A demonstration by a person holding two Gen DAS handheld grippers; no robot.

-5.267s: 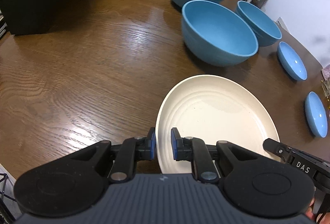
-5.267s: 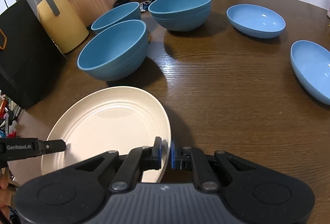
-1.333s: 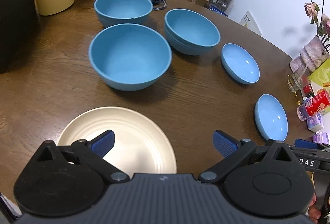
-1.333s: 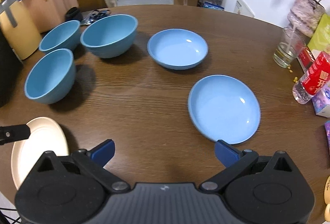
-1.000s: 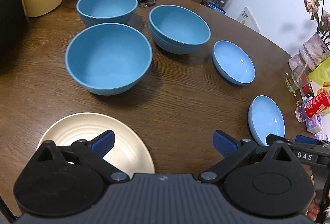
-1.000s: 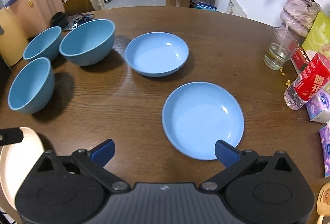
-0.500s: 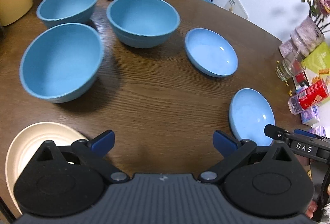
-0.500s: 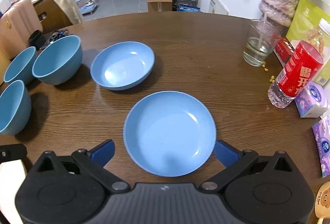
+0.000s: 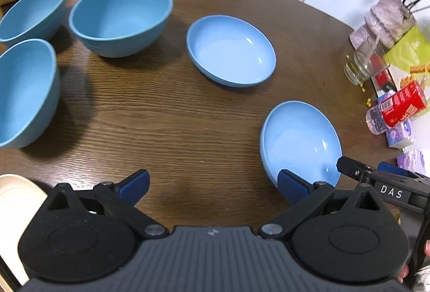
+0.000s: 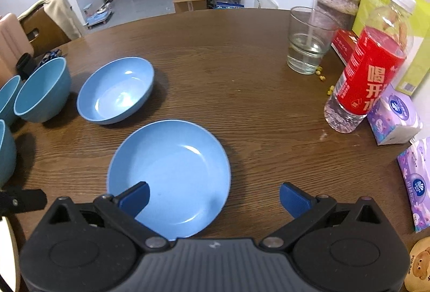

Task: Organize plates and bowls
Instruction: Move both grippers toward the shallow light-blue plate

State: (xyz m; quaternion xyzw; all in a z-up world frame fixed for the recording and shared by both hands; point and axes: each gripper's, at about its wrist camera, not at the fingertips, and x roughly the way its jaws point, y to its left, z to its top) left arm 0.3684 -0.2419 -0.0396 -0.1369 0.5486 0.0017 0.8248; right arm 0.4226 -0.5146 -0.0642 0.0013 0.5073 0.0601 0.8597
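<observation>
Brown wood grain covers the round table (image 10: 242, 82), with a hallway and shelves far behind it. On the table lie 2 shallow light blue plates: the near plate (image 10: 169, 171) sits just in front of the right gripper (image 10: 213, 196), and the far plate (image 10: 117, 97) is a little to the left behind it. Both are glossy and empty. At the left stand 3 deep blue bowls, all empty; the far bowl (image 9: 121, 16) is the clearest in the left view. A cream plate (image 9: 16, 192) shows at the near left edge.

At the right a glass (image 10: 309, 42) holds some water, beside a bottle (image 10: 368, 71) with a red label.

The right gripper's fingers stand wide apart, the left one over the near plate's rim. The left gripper (image 9: 212, 184) is also wide apart, holding nothing, over bare wood with the near plate at its right.
</observation>
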